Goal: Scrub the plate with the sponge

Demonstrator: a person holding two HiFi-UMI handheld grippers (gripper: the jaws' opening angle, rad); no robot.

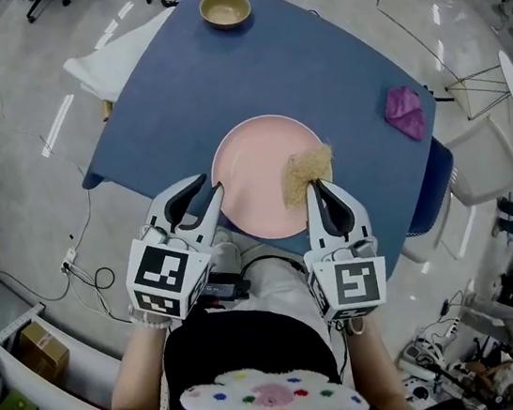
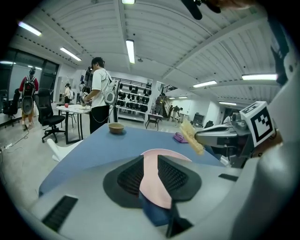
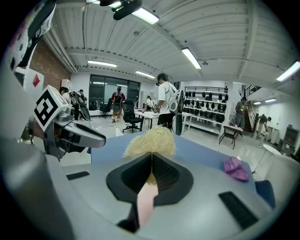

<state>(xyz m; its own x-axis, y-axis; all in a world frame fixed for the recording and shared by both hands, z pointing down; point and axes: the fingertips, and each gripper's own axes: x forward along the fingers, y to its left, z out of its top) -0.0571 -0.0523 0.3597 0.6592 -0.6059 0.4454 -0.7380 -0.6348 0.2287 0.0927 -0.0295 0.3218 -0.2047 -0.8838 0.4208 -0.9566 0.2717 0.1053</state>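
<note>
Right gripper (image 1: pixel 316 187) clamped on a frizzy yellow sponge (image 1: pixel 307 171), over the pink plate (image 1: pixel 252 176), left gripper (image 1: pixel 209 187) beside it with jaws apart at the plate's rim, blue table (image 1: pixel 219 72) beneath, purple cloth (image 1: pixel 404 112) right of the right gripper, wooden bowl (image 1: pixel 225 8) far ahead, grey workshop floor (image 1: pixel 16 110).

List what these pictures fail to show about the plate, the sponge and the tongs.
Head view: left tongs and right tongs cover the near rim of the round pink plate.
Right gripper view: the jaws bury the lower part of the pale yellow fibrous sponge.
Sponge-plate contact: hidden beneath the sponge in head view, too small in left gripper view.
</note>
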